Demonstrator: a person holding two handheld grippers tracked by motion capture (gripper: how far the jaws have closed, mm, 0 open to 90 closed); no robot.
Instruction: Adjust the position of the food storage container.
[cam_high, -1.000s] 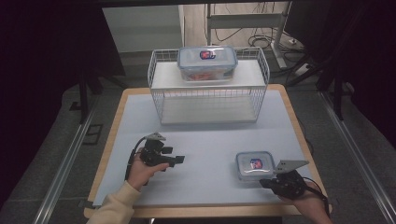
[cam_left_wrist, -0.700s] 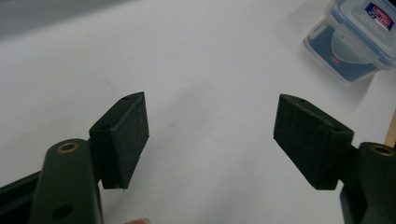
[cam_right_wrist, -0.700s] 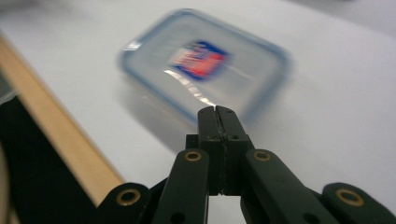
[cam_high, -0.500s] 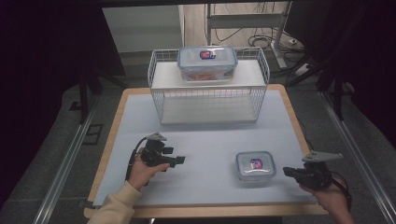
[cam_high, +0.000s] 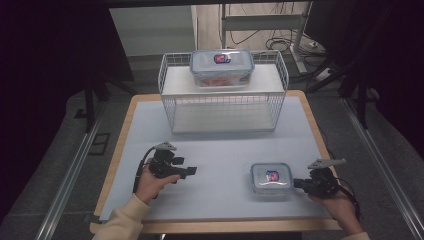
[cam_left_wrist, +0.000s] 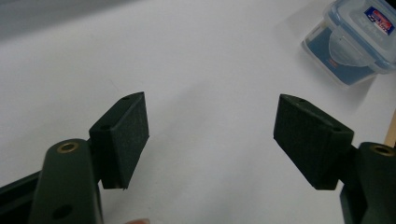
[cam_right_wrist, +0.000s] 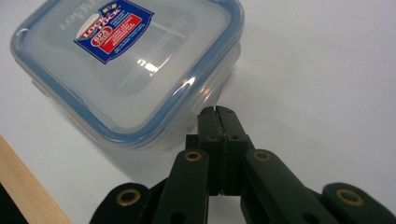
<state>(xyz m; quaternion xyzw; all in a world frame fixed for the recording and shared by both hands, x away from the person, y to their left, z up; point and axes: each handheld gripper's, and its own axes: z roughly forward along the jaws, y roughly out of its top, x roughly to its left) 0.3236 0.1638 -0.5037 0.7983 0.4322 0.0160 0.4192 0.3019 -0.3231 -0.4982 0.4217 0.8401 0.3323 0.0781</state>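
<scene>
Since the earlier high-view frames, the right gripper (cam_high: 298, 184) has swung out toward the right edge and come back in, so its tip now sits just beside the right side of the small container (cam_high: 270, 178) at lower right of the frame. The left gripper (cam_high: 189, 171), at lower left, has not moved.

In the right gripper view, the right gripper's jaws are pressed together with nothing between them, their tip at the side of the small container (cam_right_wrist: 130, 70), close under the blue-rimmed lid; whether they touch it I cannot tell. In the left gripper view, the left gripper's pads (cam_left_wrist: 125, 135) stand wide apart over bare table, with the small container (cam_left_wrist: 350, 39) well off in the upper right corner.

As for progress, a large container (cam_high: 221, 66) already rests on top of the wire rack (cam_high: 223, 107) at the upper middle of the high view. The small one sits lid-on on the table (cam_high: 220, 150), neither gripped nor lifted. Judging by this, the work on it has barely begun: the closed jaws look set to nudge or press it, and any grasp and carry is yet to come.
</scene>
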